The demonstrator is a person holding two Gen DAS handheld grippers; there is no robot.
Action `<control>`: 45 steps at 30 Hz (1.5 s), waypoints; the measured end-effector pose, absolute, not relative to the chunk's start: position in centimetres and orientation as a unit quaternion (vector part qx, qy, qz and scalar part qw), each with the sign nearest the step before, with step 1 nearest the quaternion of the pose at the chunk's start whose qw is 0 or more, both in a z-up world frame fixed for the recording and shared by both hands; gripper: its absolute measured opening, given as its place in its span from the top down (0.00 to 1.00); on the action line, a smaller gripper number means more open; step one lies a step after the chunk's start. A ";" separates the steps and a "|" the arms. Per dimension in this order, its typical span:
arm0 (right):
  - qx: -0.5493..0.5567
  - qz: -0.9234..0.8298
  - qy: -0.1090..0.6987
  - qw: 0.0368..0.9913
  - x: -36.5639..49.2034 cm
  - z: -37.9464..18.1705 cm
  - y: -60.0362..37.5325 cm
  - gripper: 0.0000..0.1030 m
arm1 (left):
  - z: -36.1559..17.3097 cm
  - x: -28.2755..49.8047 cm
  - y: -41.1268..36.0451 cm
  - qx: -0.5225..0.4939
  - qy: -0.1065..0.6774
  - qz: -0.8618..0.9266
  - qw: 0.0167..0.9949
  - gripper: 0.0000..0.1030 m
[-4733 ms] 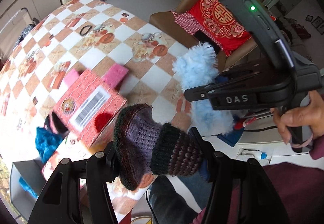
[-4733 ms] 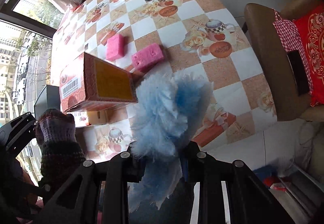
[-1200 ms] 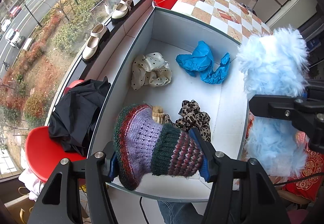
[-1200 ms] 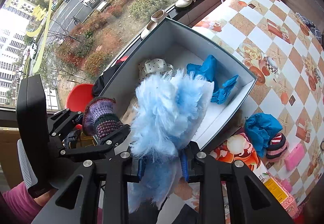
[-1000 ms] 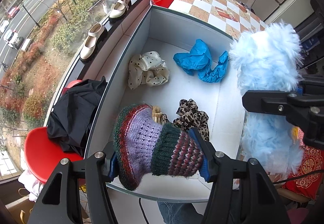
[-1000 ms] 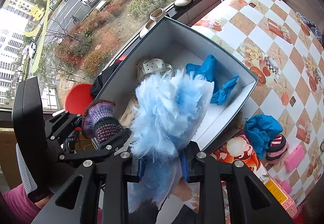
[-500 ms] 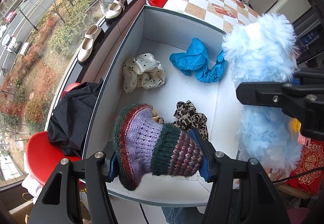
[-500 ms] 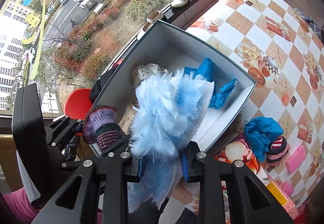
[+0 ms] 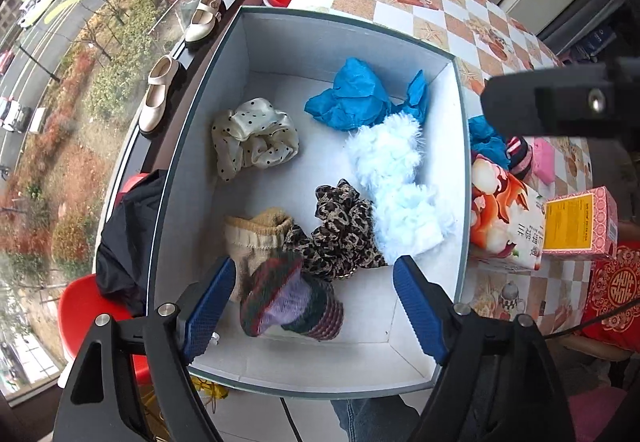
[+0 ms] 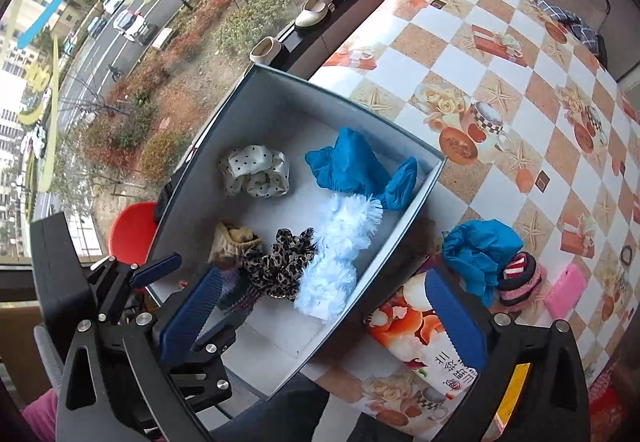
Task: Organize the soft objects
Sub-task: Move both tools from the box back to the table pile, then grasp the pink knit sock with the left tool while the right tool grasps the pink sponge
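Left gripper (image 9: 314, 306) and right gripper (image 10: 320, 316), jaws wide and holding nothing, above the grey box (image 9: 200, 114). Inside the box: knitted sock (image 9: 292, 302) near its front wall, fluffy blue sock (image 9: 396, 182) beside its right wall.

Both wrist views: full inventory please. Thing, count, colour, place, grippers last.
Box: 1, grey-white, off the table edge by the window.
Fluffy item: 1, light blue, in box, right side.
Knit sock: 1, purple, green and maroon stripes, in box, near end.
Leopard scrunchie: 1, brown-black, in box, middle.
Polka-dot scrunchie: 1, cream with black dots, in box, left.
Beige sock: 1, in box, near left.
Blue cloth: 1, in box, far end.
Blue cloth on table: 1, beside the box.
Striped item: 1, red, white and black, next to it.
Pink sponge: 1, on table.
Shoes: 2, cream, on windowsill.
Left gripper: open, over box.
Right gripper: open, over box edge.
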State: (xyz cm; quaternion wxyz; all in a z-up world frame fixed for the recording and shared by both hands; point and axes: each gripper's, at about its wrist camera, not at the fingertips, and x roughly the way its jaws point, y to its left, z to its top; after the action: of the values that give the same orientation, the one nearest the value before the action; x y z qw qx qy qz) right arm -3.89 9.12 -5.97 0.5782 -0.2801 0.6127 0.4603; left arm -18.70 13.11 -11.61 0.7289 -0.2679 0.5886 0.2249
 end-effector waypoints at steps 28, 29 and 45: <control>-0.044 0.308 0.636 0.706 10.4 2.9 -13.2 0.01 | 0.2 -5.0 3.1 -0.305 0.494 -0.079 0.810 0.00; -0.036 0.300 0.632 0.713 10.9 3.0 -14.1 0.01 | 1.1 -4.6 3.2 -0.312 0.481 -0.091 0.814 0.00; -0.022 0.229 0.595 0.770 14.3 4.2 -21.8 0.01 | 3.4 0.0 4.0 -0.234 0.491 0.049 0.838 0.00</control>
State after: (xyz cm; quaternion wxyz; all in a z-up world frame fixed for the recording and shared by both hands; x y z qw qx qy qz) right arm 14.33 -21.76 4.24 0.7702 -0.0223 0.5948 0.2292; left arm 0.03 4.04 3.41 0.8380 -0.2337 0.4906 0.0492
